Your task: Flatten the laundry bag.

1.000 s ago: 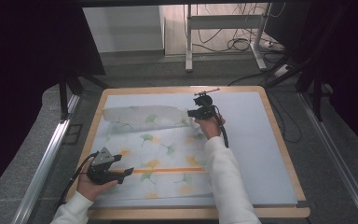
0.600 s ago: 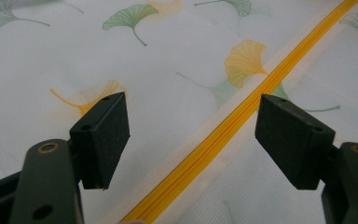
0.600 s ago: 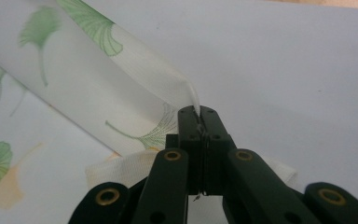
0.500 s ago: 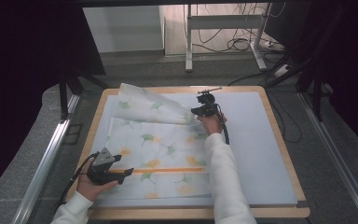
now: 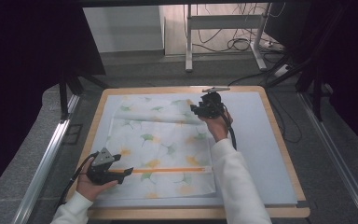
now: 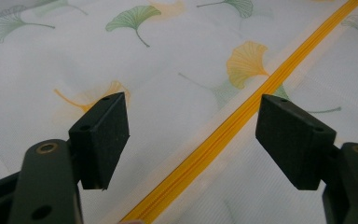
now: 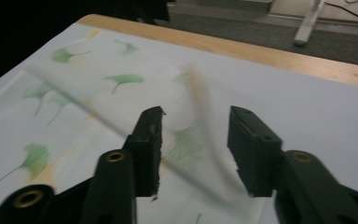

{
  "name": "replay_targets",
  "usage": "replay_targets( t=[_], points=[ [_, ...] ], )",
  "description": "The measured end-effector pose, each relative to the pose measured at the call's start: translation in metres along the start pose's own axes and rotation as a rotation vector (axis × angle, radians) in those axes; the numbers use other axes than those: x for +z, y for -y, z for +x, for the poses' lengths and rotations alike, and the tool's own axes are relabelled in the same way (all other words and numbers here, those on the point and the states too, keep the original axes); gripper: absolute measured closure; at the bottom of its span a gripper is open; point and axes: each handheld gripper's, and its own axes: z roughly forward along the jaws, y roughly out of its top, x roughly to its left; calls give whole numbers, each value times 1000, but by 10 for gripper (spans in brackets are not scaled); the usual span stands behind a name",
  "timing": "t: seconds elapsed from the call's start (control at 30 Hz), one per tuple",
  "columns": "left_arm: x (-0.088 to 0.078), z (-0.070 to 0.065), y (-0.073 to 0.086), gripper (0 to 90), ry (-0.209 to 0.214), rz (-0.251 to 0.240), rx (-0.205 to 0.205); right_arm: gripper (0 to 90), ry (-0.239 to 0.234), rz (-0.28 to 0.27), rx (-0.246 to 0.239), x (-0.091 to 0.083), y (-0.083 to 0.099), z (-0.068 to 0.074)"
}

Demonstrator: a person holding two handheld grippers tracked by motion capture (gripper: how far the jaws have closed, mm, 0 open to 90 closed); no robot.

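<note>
A white cloth (image 5: pixel 163 144) printed with green and orange ginkgo leaves lies spread flat on the table's pale mat (image 5: pixel 261 140). An orange zipper (image 5: pixel 168 170) runs across its near part. My left gripper (image 5: pixel 128 171) rests at the cloth's near left corner. Its jaws stand open over the zipper (image 6: pixel 242 116), with nothing between the pads (image 6: pixel 103 135). My right gripper (image 5: pixel 196 109) hovers at the cloth's far right corner. Its jaws have just been opening, and the blurred cloth edge (image 7: pixel 200 93) drops loose between them, not pinched.
The wooden table rim (image 5: pixel 279 140) frames the mat, with bare mat to the right of the cloth. Metal rails (image 5: pixel 46 158) run along both sides of the table. Desk legs and cables (image 5: pixel 233 44) stand on the floor beyond the far edge.
The cloth's far part, folded over before, was lifted and now lies spread toward the far edge. My right gripper rose slightly, opened and let the cloth go. My left gripper stayed put.
</note>
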Motion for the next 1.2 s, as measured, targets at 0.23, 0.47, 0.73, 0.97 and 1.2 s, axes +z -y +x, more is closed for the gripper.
replay_targets(
  t=[0.23, 0.47, 0.73, 0.97, 1.2],
  points=[
    [1, -1, 0, 253, 1, 7, 6, 834, -89, 85, -90, -2, 12, 17],
    [0, -1, 0, 253, 0, 6, 6, 891, -69, 185, -75, 46, 25, 12],
    [2, 2, 0, 254, 4, 13, 20, 892, -37, 219, 2, 83, 36, 0],
    [2, 3, 0, 254, 10, 1, 16, 892, -39, 224, -60, 60, 35, 6],
    [-2, 5, 0, 254, -1, -21, 3, 892, -111, 199, -158, 3, 44, 20]
  ],
)
